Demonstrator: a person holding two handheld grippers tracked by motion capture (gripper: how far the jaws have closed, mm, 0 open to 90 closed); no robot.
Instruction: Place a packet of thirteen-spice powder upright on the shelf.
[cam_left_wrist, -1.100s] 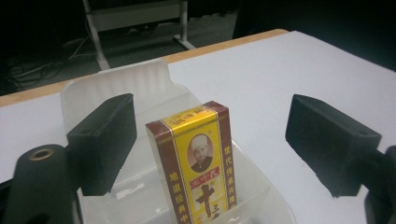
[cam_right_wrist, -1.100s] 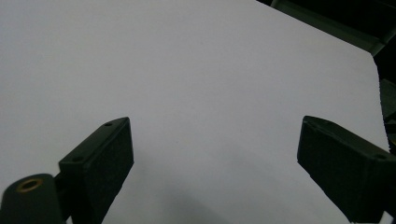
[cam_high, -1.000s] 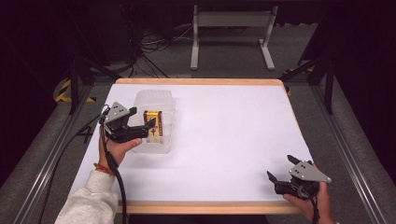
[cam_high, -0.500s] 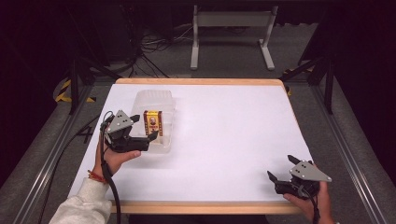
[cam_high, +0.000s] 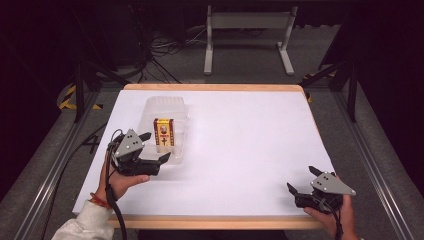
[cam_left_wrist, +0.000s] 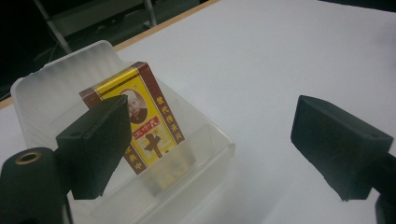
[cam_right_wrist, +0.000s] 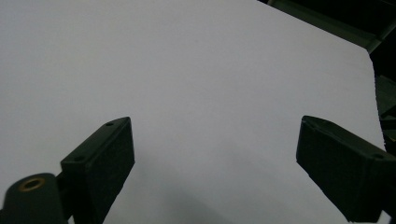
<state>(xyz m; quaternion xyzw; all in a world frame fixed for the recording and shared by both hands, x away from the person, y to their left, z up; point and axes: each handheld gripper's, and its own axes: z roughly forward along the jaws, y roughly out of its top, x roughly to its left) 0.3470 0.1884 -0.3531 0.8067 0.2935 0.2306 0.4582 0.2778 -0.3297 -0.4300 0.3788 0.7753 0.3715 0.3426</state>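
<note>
A small yellow and dark-red box (cam_high: 164, 132) with a portrait and printed characters stands in a clear plastic tray (cam_high: 150, 107) on the left of the white table (cam_high: 250, 140). My left gripper (cam_high: 156, 146) is open just in front of the tray's near end, apart from the box. In the left gripper view the box (cam_left_wrist: 156, 126) leans inside the tray (cam_left_wrist: 51, 79), beyond the left gripper (cam_left_wrist: 217, 144), whose jaws hold nothing. My right gripper (cam_high: 301, 179) is open at the table's near right corner. The right gripper (cam_right_wrist: 215, 168) faces bare table (cam_right_wrist: 187, 70).
The table has a wooden edge (cam_high: 215, 87) at the back. A metal stand (cam_high: 247, 30) and cables (cam_high: 165, 50) lie on the dark floor beyond. Metal rails (cam_high: 50, 165) run along both sides of the table.
My left gripper has pulled back from the tray toward the near edge, leaving the box standing in the tray. The right gripper has not moved.
</note>
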